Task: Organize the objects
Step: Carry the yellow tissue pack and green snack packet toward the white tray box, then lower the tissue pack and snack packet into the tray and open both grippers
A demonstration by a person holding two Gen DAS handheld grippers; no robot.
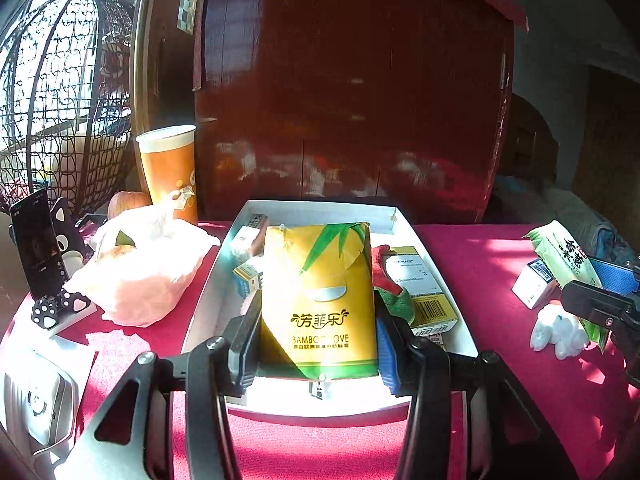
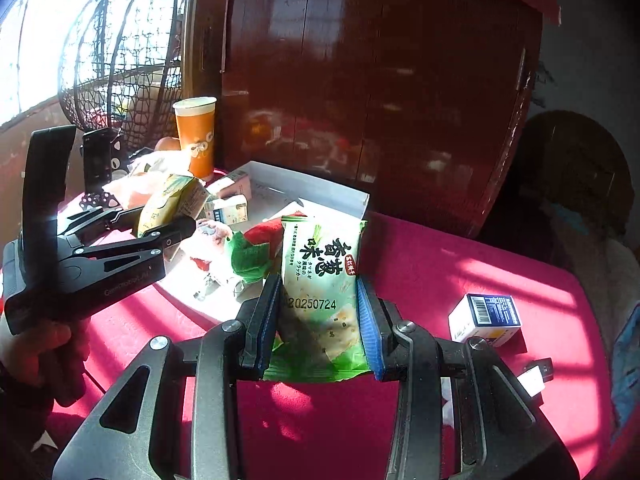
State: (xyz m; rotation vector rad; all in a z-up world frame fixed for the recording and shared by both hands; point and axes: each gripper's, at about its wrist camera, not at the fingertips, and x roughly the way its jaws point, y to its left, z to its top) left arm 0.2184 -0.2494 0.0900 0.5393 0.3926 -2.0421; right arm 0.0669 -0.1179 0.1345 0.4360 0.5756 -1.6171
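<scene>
Tissue pack (image 1: 318, 296) clamped in left gripper (image 1: 316, 344); cracker packet (image 2: 320, 296) clamped in right gripper (image 2: 318, 320).

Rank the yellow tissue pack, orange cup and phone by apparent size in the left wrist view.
1. Yellow tissue pack, though it is nearest the camera, which inflates it.
2. Orange cup.
3. Phone, narrower than the cup, though similar in height.

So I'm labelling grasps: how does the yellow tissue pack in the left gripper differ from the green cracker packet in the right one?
The yellow tissue pack is a plump, blocky pack with a bamboo-leaf print; the green cracker packet is a flat sachet with crimped ends. The tissue pack hangs over the white tray; the cracker packet is over the red tablecloth beside it. Both are clamped between the pads, by the left gripper and the right gripper.
</scene>
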